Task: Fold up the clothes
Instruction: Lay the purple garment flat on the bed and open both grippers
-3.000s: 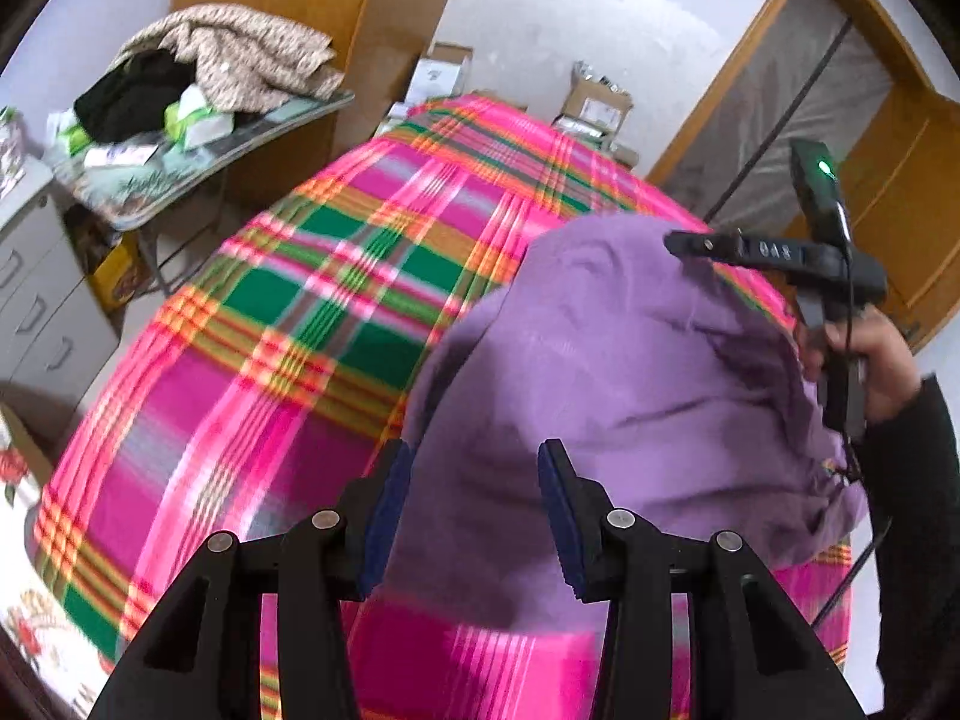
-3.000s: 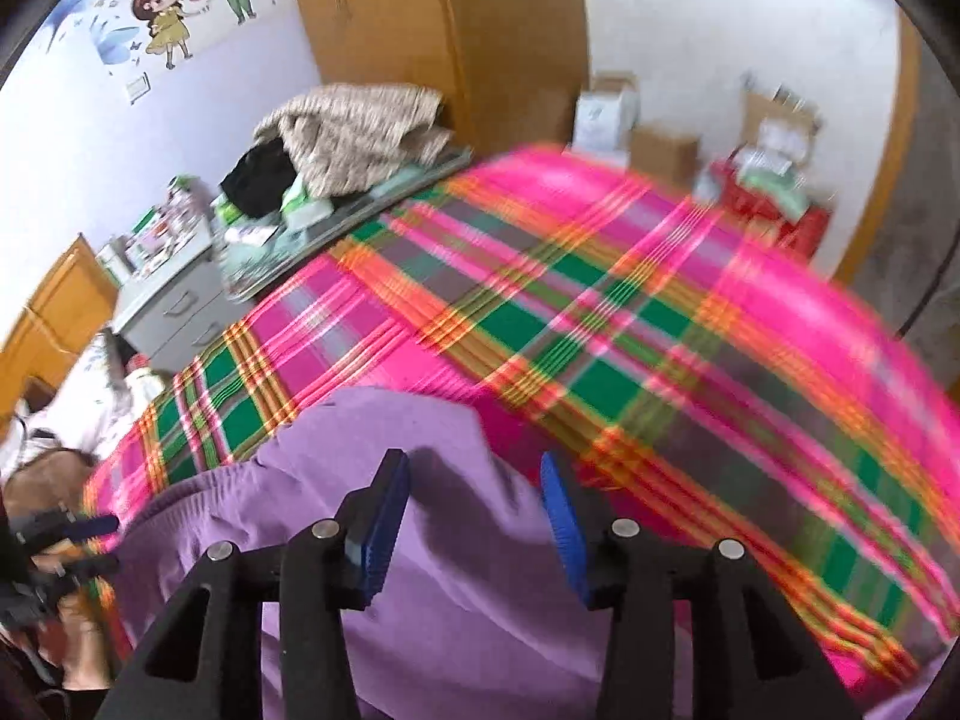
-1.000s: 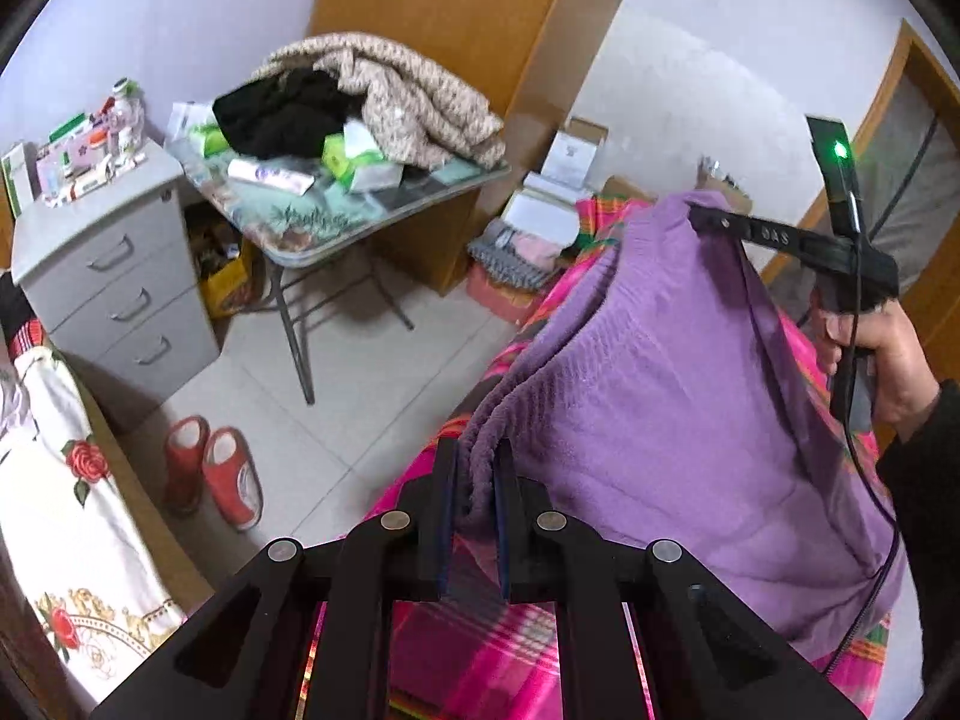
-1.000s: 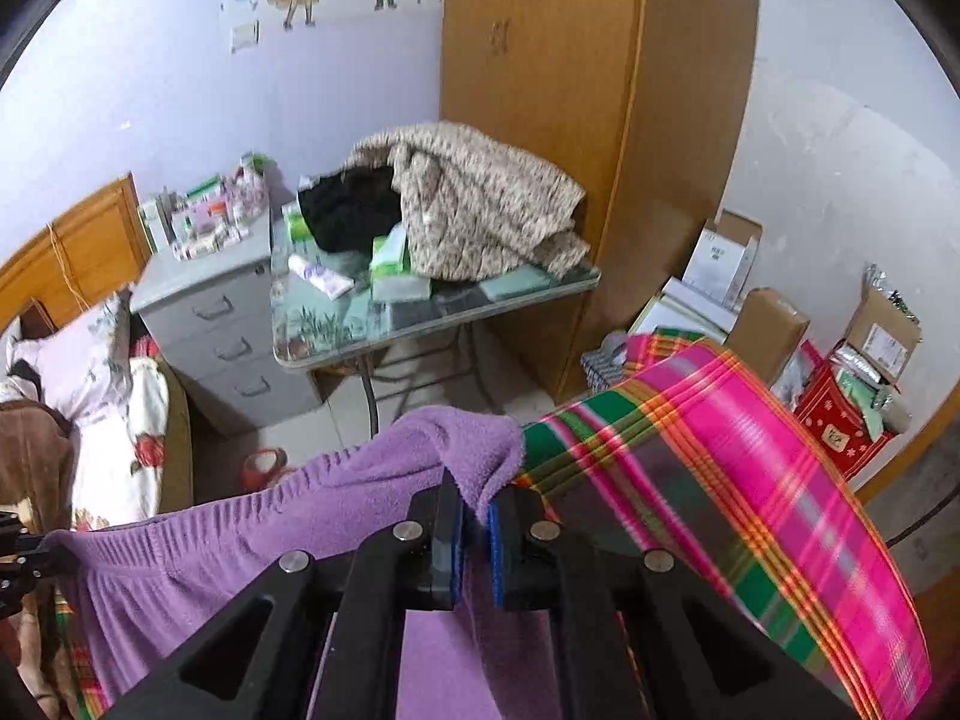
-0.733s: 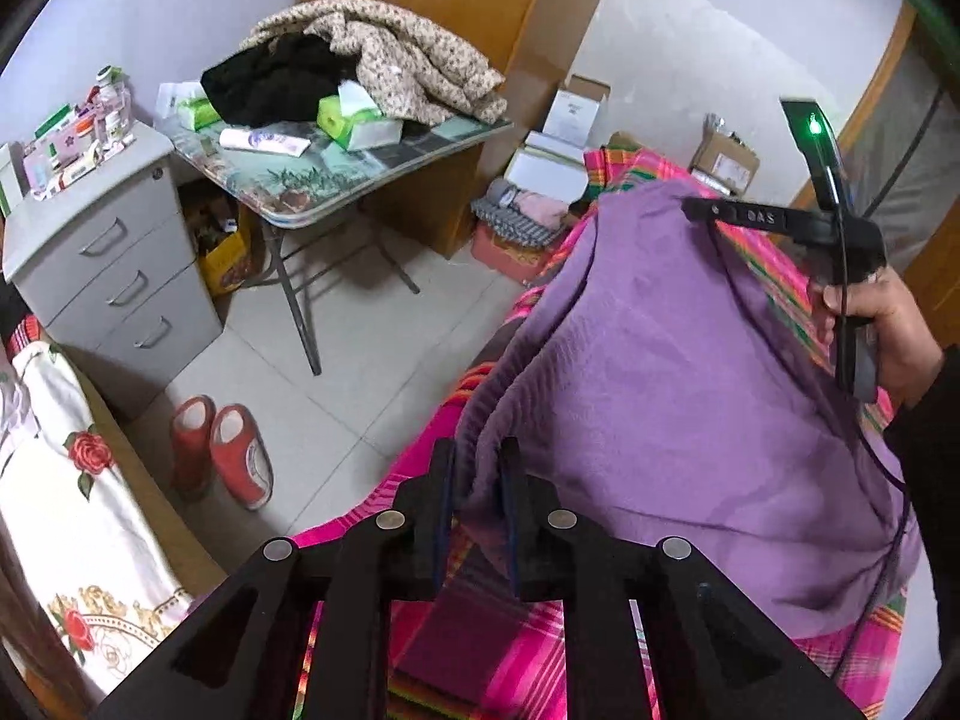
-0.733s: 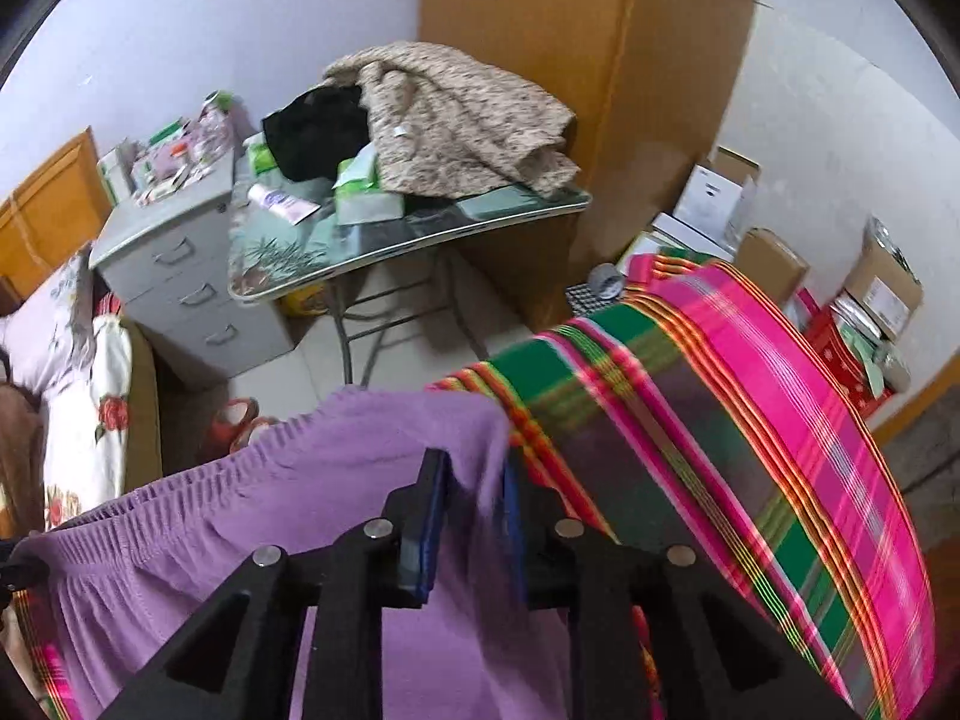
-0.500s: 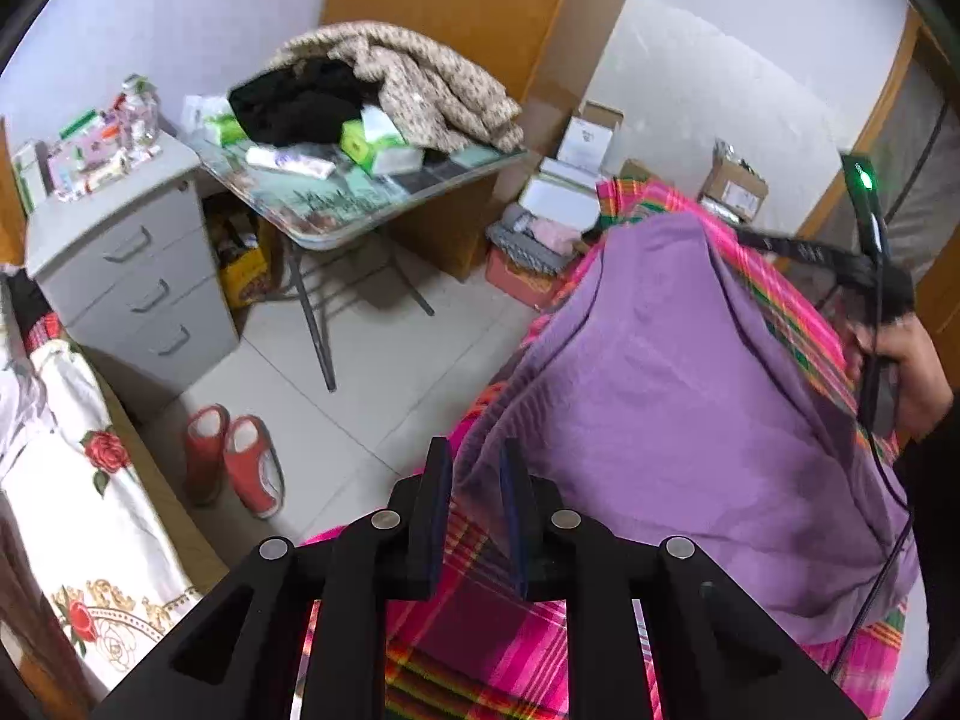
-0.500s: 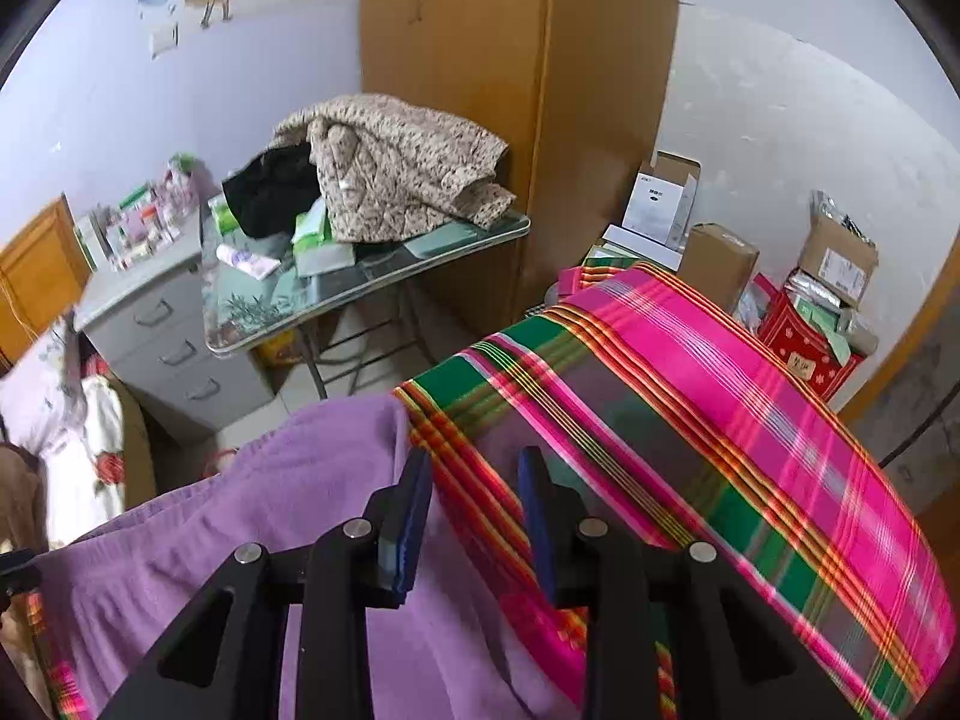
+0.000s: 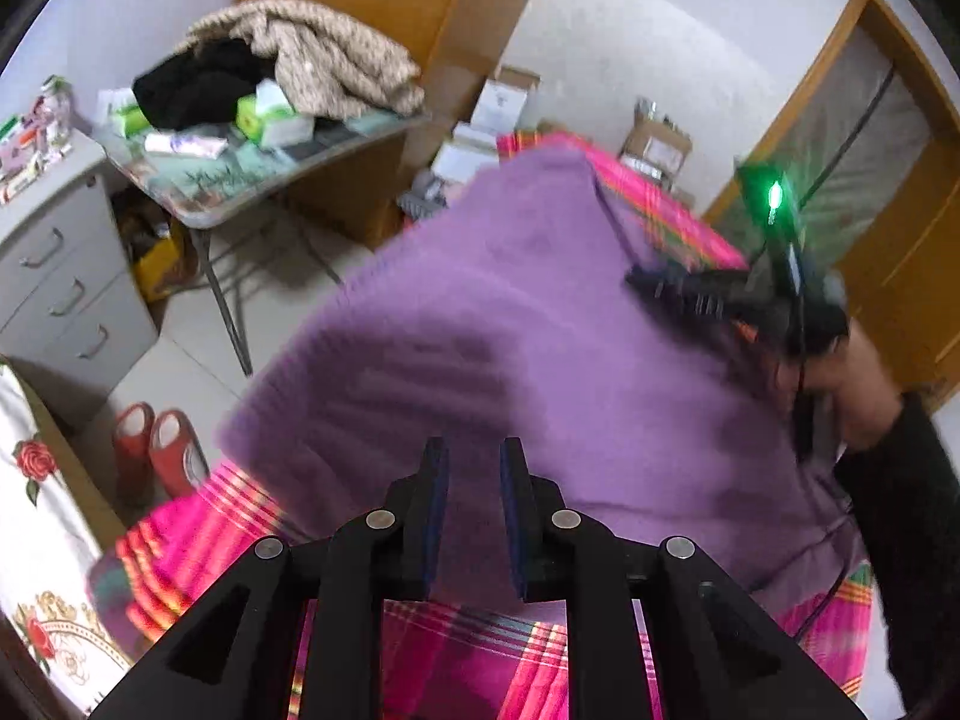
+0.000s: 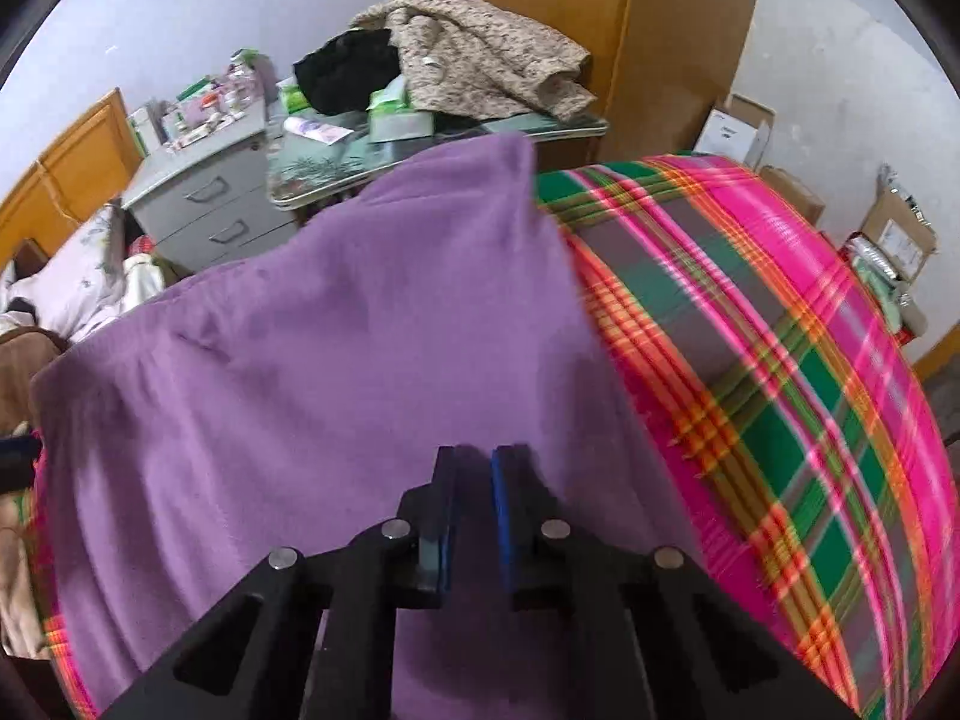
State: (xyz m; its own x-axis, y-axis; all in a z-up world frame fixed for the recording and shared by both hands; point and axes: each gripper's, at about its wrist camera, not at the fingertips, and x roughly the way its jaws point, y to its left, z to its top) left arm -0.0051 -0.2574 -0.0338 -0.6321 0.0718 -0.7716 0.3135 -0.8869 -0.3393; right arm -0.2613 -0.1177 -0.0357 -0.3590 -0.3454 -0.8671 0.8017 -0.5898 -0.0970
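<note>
A purple knit garment (image 9: pixel 540 330) lies spread on the pink, green and orange plaid bedspread (image 9: pixel 456 660). It also fills the lower left of the right wrist view (image 10: pixel 336 360), over the plaid bedspread (image 10: pixel 780 360). My left gripper (image 9: pixel 471 468) is open a little above the garment's near edge, with nothing between its pads. My right gripper (image 10: pixel 471 468) hovers over the garment with its jaws a narrow gap apart and empty. The right gripper also shows in the left wrist view (image 9: pixel 678 288), at the garment's far right side.
A glass-topped table (image 9: pixel 270 168) piled with a beige quilt (image 9: pixel 324 54) and black clothes stands beyond the bed. A grey drawer unit (image 9: pixel 54 264) and red slippers (image 9: pixel 153 444) are on the floor at left. Cardboard boxes (image 10: pixel 738 126) line the far wall.
Both grippers were shut on the garment's corners and held it up. They have let go, and the garment now lies spread on the bedspread. Both grippers have pulled back over it.
</note>
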